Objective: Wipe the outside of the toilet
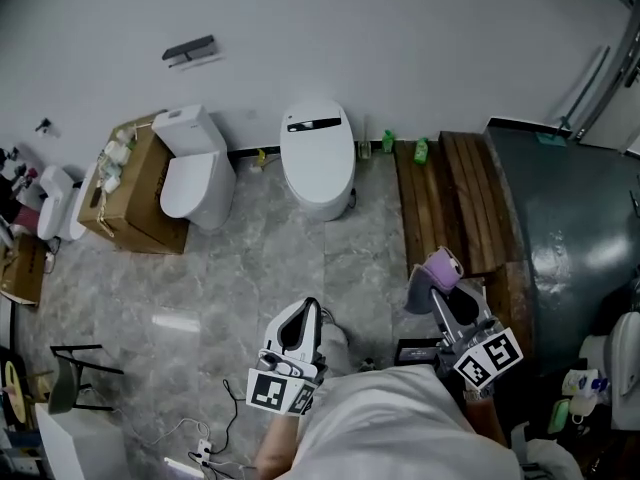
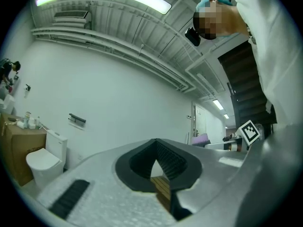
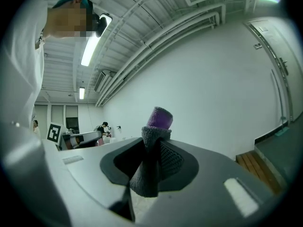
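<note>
Toilets, two of them, stand side by side against the white wall (image 1: pixel 400 38) ahead of you. A tank toilet (image 1: pixel 195 173) is on the left with its lid down, and a tankless oval toilet (image 1: pixel 318 158) is to its right, with a strip of bare floor between them. I cannot tell which one is yours to wipe. One cardboard box (image 1: pixel 135 193) sits tight against the tank toilet's left flank, so that side is closed in, while its front and right side are free. Right of the tankless oval toilet a small green bottle (image 1: pixel 388 141) and a second green bottle (image 1: pixel 421 150) stand at the wall. From there one wooden platform (image 1: pixel 450 198) runs back toward you, bordered on its right by a dark grey panel (image 1: pixel 570 228). The grey marble floor (image 1: pixel 250 268) lies open between you and both toilets. Your left gripper (image 1: pixel 305 313) hangs low over that floor, its jaw tips meeting and nothing between them. Your right gripper (image 1: pixel 432 286) is over the near end of the wooden platform, clamped on one grey-and-purple cloth (image 1: pixel 443 264) that pokes up past the tips. Both grippers are well apart from the toilets.
</note>
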